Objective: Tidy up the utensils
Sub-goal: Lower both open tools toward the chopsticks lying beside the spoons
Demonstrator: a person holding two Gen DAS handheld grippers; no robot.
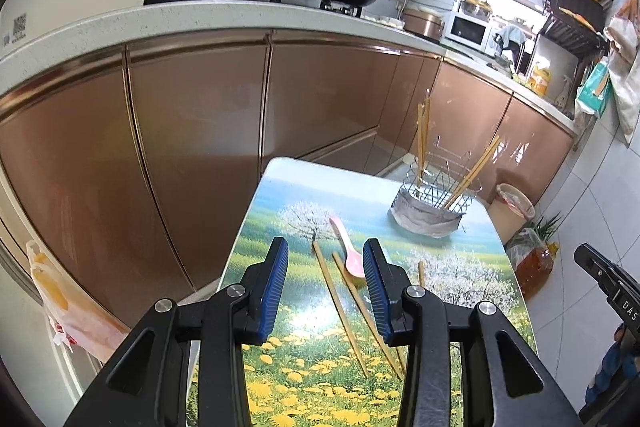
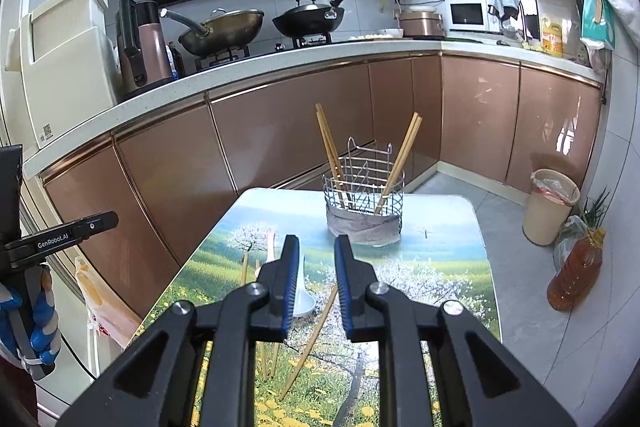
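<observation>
A wire utensil basket stands at the far end of a small table with a printed landscape top and holds several wooden chopsticks. A pink spoon and loose chopsticks lie on the table in the left wrist view, between and below my open left gripper. In the right wrist view a white spoon and a loose chopstick lie under my open right gripper. Both grippers hover above the table and hold nothing.
Brown kitchen cabinets run behind the table under a white counter with woks and a kettle. A bin and an oil bottle stand on the tiled floor at the right. A plastic bag hangs at the left.
</observation>
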